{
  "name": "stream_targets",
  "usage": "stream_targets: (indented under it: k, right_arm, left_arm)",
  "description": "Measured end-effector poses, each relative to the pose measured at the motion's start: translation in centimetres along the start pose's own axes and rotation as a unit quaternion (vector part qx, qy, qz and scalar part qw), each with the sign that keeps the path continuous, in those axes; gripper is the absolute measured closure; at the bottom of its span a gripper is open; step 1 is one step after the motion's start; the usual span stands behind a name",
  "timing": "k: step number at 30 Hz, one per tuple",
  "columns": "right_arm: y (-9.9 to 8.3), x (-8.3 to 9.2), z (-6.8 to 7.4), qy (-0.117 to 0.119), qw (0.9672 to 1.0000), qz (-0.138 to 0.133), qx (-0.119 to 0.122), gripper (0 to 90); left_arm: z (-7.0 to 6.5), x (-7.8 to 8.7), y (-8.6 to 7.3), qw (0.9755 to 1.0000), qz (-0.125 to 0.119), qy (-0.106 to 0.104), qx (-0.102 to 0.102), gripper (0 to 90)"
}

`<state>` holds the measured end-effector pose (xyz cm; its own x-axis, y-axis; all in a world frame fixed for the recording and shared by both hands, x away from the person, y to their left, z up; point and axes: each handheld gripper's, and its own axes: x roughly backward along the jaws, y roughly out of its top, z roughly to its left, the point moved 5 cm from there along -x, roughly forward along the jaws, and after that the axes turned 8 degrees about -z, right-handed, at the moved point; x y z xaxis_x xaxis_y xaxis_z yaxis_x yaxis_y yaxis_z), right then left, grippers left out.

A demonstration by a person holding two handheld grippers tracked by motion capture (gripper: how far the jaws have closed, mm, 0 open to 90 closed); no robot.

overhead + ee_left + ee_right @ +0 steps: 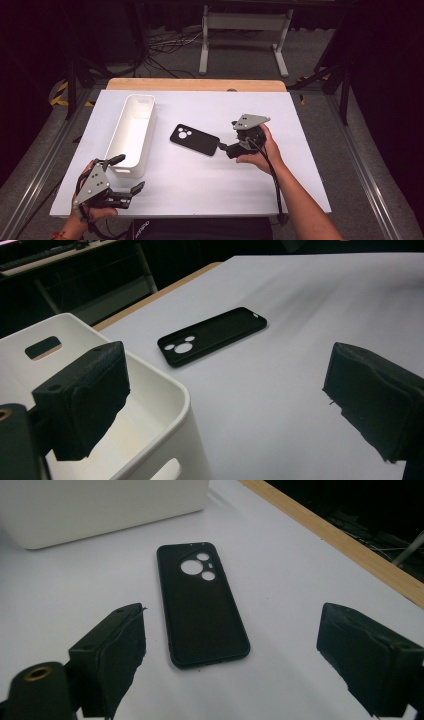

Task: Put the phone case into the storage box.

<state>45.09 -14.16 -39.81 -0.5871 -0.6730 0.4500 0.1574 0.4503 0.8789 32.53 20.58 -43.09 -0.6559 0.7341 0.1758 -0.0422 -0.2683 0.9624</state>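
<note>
Jaws wide apart, the right gripper (223, 148) sits just short of the phone case (201, 603), which lies flat beside the white bin (131, 134). Reaching is the step; next it must close on the case's near end. The left gripper (123, 174) waits open at the bin's near end.

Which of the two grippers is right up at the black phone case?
The right gripper, open, with the phone case just ahead of its jaws. The left gripper hangs by the white bin.

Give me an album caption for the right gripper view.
Open right gripper poised over a black phone case on the white table.
</note>
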Motion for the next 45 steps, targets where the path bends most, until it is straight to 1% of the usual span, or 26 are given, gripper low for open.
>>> stream_targets:
  k: [2, 5, 6, 7, 11, 16, 17, 20, 22, 26, 30, 32, 33, 34, 35, 36, 38, 39, 41, 42, 43, 45]
  right_arm:
    - [0.2, -0.5, -0.1, -0.001, 1.0000, 0.005, -0.001, 14.1]
    - [0.5, -1.0, -0.3, -0.003, 1.0000, 0.003, -0.002, 14.3]
    - [0.6, -1.1, -0.3, -0.003, 1.0000, 0.003, 0.000, 14.3]
    - [0.7, -1.2, -0.3, -0.003, 1.0000, 0.001, -0.001, 14.5]
    - [1.0, -1.9, -0.4, -0.003, 1.0000, 0.001, 0.001, 15.2]
    - [1.5, -2.8, -0.4, 0.003, 0.9999, 0.010, 0.001, 15.7]
    - [1.5, -2.8, -0.4, 0.003, 0.9999, 0.010, 0.001, 15.7]
    - [2.0, -3.5, -0.4, 0.006, 0.9999, 0.010, 0.004, 16.1]
    - [2.2, -4.0, -0.3, 0.008, 0.9998, 0.014, 0.006, 17.0]
    - [2.5, -4.9, -0.3, 0.012, 0.9997, 0.019, 0.009, 17.6]
    - [3.0, -6.1, -0.5, 0.012, 0.9995, 0.029, 0.010, 19.0]
    - [3.2, -6.7, -0.6, 0.018, 0.9992, 0.035, 0.007, 19.3]
    - [3.2, -6.7, -0.6, 0.018, 0.9992, 0.035, 0.007, 19.3]
    - [3.3, -7.5, -0.7, 0.019, 0.9990, 0.041, 0.007, 19.7]
    - [3.3, -7.5, -0.7, 0.019, 0.9990, 0.041, 0.007, 19.7]
    - [3.4, -8.1, -0.7, 0.022, 0.9987, 0.045, 0.005, 20.8]
    - [3.4, -8.4, -0.7, 0.023, 0.9986, 0.047, 0.005, 21.2]
    - [3.4, -8.8, -0.7, 0.023, 0.9983, 0.053, 0.008, 21.6]
    - [3.3, -9.5, -0.7, 0.026, 0.9978, 0.061, 0.005, 22.4]
    - [3.2, -9.9, -0.8, 0.027, 0.9976, 0.063, 0.004, 23.0]
    - [3.2, -10.2, -0.8, 0.028, 0.9975, 0.065, 0.004, 23.9]
    - [3.1, -10.9, -0.9, 0.032, 0.9969, 0.072, 0.001, 24.5]
  left_arm:
    - [0.0, 0.0, 0.0, 1.0000, 0.001, 0.000, -0.001, 5.3]
    - [0.0, 0.1, -0.1, 1.0000, 0.002, -0.001, -0.002, 5.3]
    - [-0.1, 0.1, -0.1, 1.0000, 0.002, -0.001, 0.001, 5.3]
    - [-0.1, 0.1, -0.1, 1.0000, 0.000, 0.000, 0.001, 5.3]
    - [-0.1, 0.2, -0.1, 1.0000, 0.002, 0.000, 0.001, 5.4]
    - [-0.1, 0.3, -0.2, 1.0000, 0.002, 0.001, 0.001, 5.4]
    - [-0.1, 0.4, -0.2, 1.0000, 0.002, 0.002, 0.003, 5.4]
    - [-0.1, 0.4, -0.3, 1.0000, 0.003, 0.002, 0.006, 5.4]
    - [-0.2, 0.3, -0.3, 1.0000, 0.005, 0.001, 0.003, 5.4]
    - [-0.2, 0.3, -0.4, 1.0000, 0.006, 0.001, 0.004, 5.4]
    - [-0.2, 0.5, -0.5, 0.9999, 0.008, 0.003, 0.006, 5.4]
    - [-0.2, 0.5, -0.6, 0.9999, 0.007, 0.005, 0.009, 5.4]
    - [-0.2, 0.5, -0.6, 0.9999, 0.007, 0.005, 0.009, 5.4]
    - [-0.2, 0.6, -0.6, 0.9999, 0.008, 0.004, 0.009, 5.4]
    - [-0.2, 0.6, -0.6, 0.9999, 0.008, 0.004, 0.009, 5.5]
    - [-0.3, 0.6, -0.7, 0.9999, 0.009, 0.004, 0.009, 5.5]
    - [-0.4, 0.6, -0.7, 0.9999, 0.010, 0.002, 0.011, 5.5]
    - [-0.4, 0.6, -0.8, 0.9999, 0.011, 0.003, 0.009, 5.5]
    - [-0.6, 0.6, -0.9, 0.9998, 0.015, -0.001, 0.010, 5.5]
    - [-0.7, 0.6, -0.9, 0.9998, 0.013, 0.001, 0.013, 5.5]
    - [-0.7, 0.6, -1.0, 0.9998, 0.017, -0.001, 0.010, 5.5]
    - [-0.9, 0.6, -1.1, 0.9997, 0.018, -0.001, 0.014, 5.5]
